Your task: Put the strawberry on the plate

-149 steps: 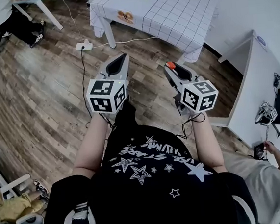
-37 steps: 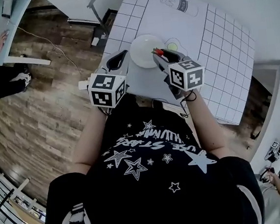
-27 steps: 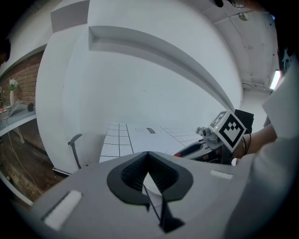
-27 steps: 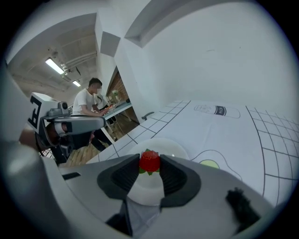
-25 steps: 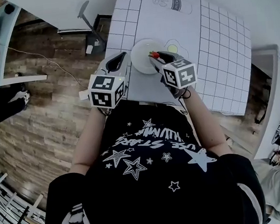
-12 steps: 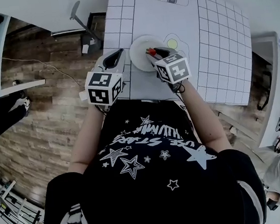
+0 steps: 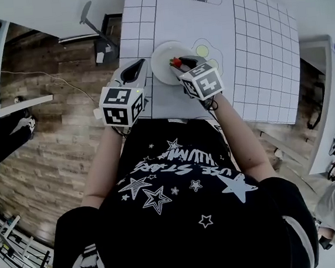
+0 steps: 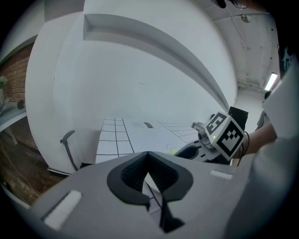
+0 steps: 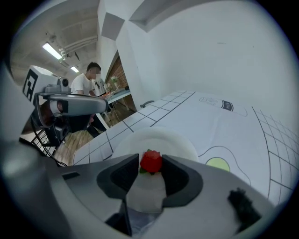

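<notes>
Right gripper [image 7: 178, 64] has carried strawberry [image 9: 151, 161] above plate [image 7: 160, 66], inside its rim.

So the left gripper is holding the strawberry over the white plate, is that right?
Not quite: it's the right gripper holding the strawberry over the white plate, as the right gripper view shows. The left gripper is shut on nothing.

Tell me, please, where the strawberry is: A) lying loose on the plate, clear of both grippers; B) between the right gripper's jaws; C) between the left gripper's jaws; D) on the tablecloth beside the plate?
B: the strawberry sits pinched in the right gripper, over the plate.
</notes>
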The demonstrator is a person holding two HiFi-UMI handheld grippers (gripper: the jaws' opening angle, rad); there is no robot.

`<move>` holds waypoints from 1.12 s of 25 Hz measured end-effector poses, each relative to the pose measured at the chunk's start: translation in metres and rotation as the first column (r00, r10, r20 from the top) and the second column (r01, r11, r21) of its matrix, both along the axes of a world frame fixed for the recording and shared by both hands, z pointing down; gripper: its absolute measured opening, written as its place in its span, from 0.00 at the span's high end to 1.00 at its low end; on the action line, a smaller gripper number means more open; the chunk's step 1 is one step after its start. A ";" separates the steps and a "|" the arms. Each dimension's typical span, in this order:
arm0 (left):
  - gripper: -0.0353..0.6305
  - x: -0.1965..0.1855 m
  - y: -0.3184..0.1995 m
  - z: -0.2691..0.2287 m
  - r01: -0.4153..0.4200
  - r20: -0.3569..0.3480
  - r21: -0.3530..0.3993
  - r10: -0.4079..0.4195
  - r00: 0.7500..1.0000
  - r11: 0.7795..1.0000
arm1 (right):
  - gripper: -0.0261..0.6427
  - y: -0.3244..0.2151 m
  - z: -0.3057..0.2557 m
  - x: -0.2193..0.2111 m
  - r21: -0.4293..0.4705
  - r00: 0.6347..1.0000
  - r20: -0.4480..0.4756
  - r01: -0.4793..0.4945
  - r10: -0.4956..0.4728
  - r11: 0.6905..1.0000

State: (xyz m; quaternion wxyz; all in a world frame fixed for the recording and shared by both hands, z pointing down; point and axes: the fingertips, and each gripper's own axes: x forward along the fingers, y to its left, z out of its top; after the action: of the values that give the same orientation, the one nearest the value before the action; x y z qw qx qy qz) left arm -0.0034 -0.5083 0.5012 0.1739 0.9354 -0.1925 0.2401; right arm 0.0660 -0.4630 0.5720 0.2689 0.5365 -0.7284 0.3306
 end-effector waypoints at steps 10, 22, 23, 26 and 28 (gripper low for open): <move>0.93 0.013 0.012 -0.008 0.031 0.010 0.023 -0.031 0.999 0.999 | 0.72 0.012 -0.018 0.009 0.068 0.998 0.060 0.024 -0.028 0.997; 0.93 0.045 0.042 -0.037 0.101 -0.019 0.081 -0.099 0.995 0.992 | 0.81 0.038 -0.066 0.049 0.196 0.988 0.121 0.068 -0.093 0.978; 0.93 0.047 0.044 -0.039 0.113 -0.021 0.083 -0.112 0.994 0.990 | 0.83 0.041 -0.068 0.054 0.194 0.988 0.122 0.068 -0.093 0.979; 0.93 0.052 0.054 -0.045 0.147 -0.028 0.095 -0.145 0.989 0.984 | 0.87 0.052 -0.074 0.067 0.199 0.985 0.140 0.071 -0.100 0.977; 0.93 0.056 0.061 -0.049 0.173 -0.035 0.107 -0.170 0.985 0.979 | 0.89 0.059 -0.080 0.074 0.214 0.983 0.141 0.089 -0.121 0.973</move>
State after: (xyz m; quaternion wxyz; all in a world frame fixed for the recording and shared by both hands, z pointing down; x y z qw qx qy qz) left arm 0.0530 -0.4475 0.4521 0.1447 0.9265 -0.2830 0.2013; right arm 0.1400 -0.4038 0.4920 0.1722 0.4954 -0.8046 0.2784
